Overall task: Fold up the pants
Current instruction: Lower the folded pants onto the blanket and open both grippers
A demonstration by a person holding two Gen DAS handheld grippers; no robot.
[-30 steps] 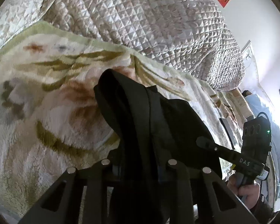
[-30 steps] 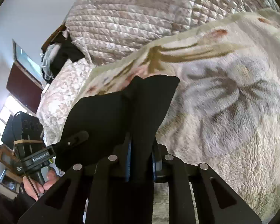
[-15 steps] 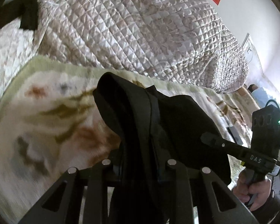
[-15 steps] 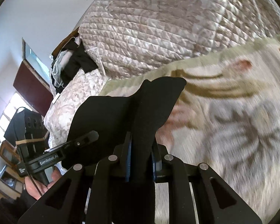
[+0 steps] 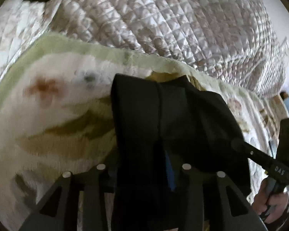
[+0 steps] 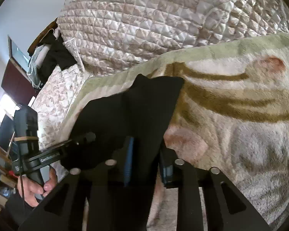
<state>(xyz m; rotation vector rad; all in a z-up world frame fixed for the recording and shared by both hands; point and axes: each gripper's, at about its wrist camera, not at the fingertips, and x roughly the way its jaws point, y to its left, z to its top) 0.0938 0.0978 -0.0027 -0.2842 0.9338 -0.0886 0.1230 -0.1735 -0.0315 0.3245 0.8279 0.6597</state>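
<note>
**Both grippers clamped on the black pants above the bed**

Left gripper (image 5: 142, 165) has its two fingers pressed together on a thick fold of the black fabric pants (image 5: 163, 119), the cloth bunched between them and hanging down over the mount. Right gripper (image 6: 146, 159) is likewise closed on the other part of the same garment (image 6: 133, 115), with blue finger pads (image 6: 128, 159) showing on either side of the pinched cloth. The pants span between the two grippers as a dark sheet, their upper edge lying near the far edge of the fluffy cream blanket with olive and rust flower pattern (image 5: 54, 119); whether the cloth rests on the blanket or hangs just above it cannot be told.

In the left wrist view the right gripper's black finger (image 5: 260, 159) reaches in from the right edge, held by the person's right hand (image 5: 269, 202). In the right wrist view the left gripper's finger (image 6: 57, 154) comes in from the left edge, gripped by the left hand (image 6: 36, 190).

The blanket (image 6: 240, 115) covers the near part of the bed. Beyond its far edge a quilted beige satin comforter (image 6: 154, 28) is heaped high. Dark clothes (image 6: 54, 57) lie piled at the bed's far left corner, beside a white wall (image 6: 25, 9).
</note>
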